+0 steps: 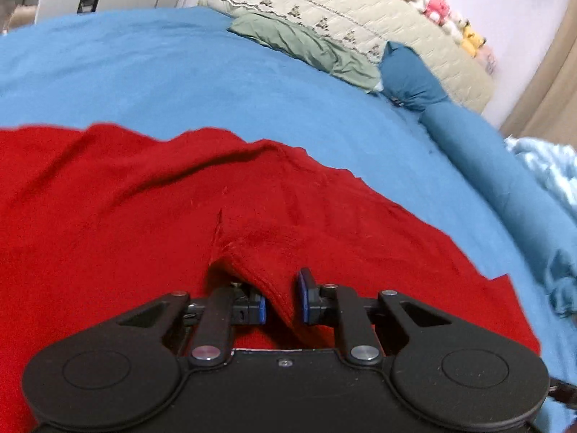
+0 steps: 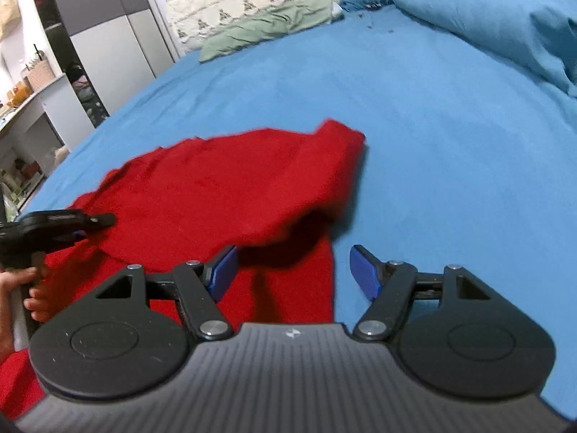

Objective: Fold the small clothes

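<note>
Blue bedsheet (image 2: 414, 137) fills most of what we see in both views, smooth and wide, running back to a cream quilted cover (image 1: 342, 25) with a stitched motif border and a crumpled green cloth (image 1: 306, 45) at its foot. Along the right edge a teal duvet (image 2: 487, 18) is bunched up, and a row of plush toys (image 1: 440, 11) sits on the far ledge. To the left stands a grey-panelled wardrobe (image 2: 108, 36). We can read no label or writing anywhere; only a small pale mark shows on the grey ribbed body of our right tool.

Our red knitted garment (image 2: 223, 187) lies spread on the sheet near its front edge, one corner lifted and folded back, with broad bare sheet beyond and to its right.

Our left gripper (image 1: 283, 301) has its blue pads narrowly parted with a raised fold of the red knit between them; whether they pinch it we cannot tell. Our right gripper (image 2: 294, 270) is spread wide, one pad over the red cloth, the other over sheet, grasping nothing.
</note>
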`<state>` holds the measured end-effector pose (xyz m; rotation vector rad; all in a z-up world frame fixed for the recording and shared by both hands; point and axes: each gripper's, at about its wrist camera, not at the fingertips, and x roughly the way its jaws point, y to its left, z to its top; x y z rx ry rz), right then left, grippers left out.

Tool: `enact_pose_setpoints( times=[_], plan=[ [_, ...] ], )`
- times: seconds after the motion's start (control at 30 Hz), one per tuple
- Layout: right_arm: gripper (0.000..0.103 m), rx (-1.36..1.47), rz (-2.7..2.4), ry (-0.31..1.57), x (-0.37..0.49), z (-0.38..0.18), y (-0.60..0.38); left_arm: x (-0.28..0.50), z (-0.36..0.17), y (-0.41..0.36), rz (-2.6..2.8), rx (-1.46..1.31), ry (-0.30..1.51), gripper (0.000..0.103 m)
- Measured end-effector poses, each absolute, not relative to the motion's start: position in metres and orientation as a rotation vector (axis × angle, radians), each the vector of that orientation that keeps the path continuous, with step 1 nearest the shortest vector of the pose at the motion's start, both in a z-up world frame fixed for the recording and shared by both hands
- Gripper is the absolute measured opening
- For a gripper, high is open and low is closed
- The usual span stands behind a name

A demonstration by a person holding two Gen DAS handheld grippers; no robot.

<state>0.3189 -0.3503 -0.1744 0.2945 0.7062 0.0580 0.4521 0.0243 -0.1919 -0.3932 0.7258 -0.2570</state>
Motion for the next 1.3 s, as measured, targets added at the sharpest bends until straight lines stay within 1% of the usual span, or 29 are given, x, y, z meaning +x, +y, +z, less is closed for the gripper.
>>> enact_pose_setpoints(
  times=[0.07, 0.1, 0.13, 0.17, 0.3, 0.4, 0.5, 0.63, 0.77, 0.93, 1.0, 1.1, 1.17, 1.23, 1.27, 1.3],
  plan=[
    [0.086, 0.271, 0.046, 0.718, 0.319, -0.181, -0.348, 0.449, -0.192, 0.024, -0.265, -0.371, 0.711, 0.018],
    [0.09, 0.247, 0.037, 0.72, 0.32, -0.183, -0.346, 0.449, -0.19, 0.023, -0.264, -0.355, 0.708, 0.01],
    [0.092, 0.219, 0.029, 0.721, 0.322, -0.184, -0.342, 0.448, -0.189, 0.02, -0.263, -0.337, 0.707, 0.004],
    [0.094, 0.188, 0.022, 0.723, 0.325, -0.187, -0.337, 0.448, -0.185, 0.016, -0.263, -0.331, 0.701, 0.004],
    [0.095, 0.081, 0.001, 0.716, 0.338, -0.196, -0.324, 0.44, -0.159, 0.024, -0.24, -0.345, 0.603, 0.004],
    [0.094, 0.011, -0.014, 0.702, 0.346, -0.199, -0.314, 0.43, -0.142, 0.043, -0.158, -0.315, 0.508, 0.004],
    [0.094, -0.048, -0.025, 0.698, 0.355, -0.201, -0.302, 0.422, -0.138, 0.063, -0.114, -0.313, 0.469, 0.004],
    [0.093, -0.115, -0.037, 0.696, 0.367, -0.203, -0.292, 0.418, -0.144, 0.08, -0.068, -0.303, 0.463, 0.004],
    [0.093, -0.132, -0.084, 0.69, 0.378, -0.2, -0.301, 0.422, -0.145, 0.084, -0.068, -0.355, 0.469, 0.004],
    [0.092, -0.235, -0.106, 0.634, 0.365, -0.194, -0.308, 0.422, -0.14, 0.077, -0.092, -0.341, 0.451, 0.004],
    [0.092, -0.209, -0.112, 0.616, 0.356, -0.194, -0.32, 0.421, -0.144, 0.078, -0.098, -0.339, 0.464, 0.005],
    [0.092, -0.185, -0.1, 0.656, 0.349, -0.205, -0.332, 0.418, -0.159, 0.081, -0.091, -0.324, 0.511, 0.006],
    [0.092, -0.191, -0.082, 0.657, 0.342, -0.209, -0.334, 0.414, -0.173, 0.085, -0.09, -0.329, 0.566, 0.008],
    [0.092, -0.188, -0.075, 0.658, 0.339, -0.209, -0.336, 0.407, -0.181, 0.09, -0.087, -0.33, 0.597, 0.013],
    [0.092, -0.175, -0.069, 0.662, 0.339, -0.207, -0.338, 0.403, -0.182, 0.093, -0.08, -0.332, 0.605, 0.013],
    [0.092, -0.165, -0.062, 0.667, 0.337, -0.205, -0.341, 0.397, -0.182, 0.096, -0.07, -0.335, 0.611, 0.016]
  ],
)
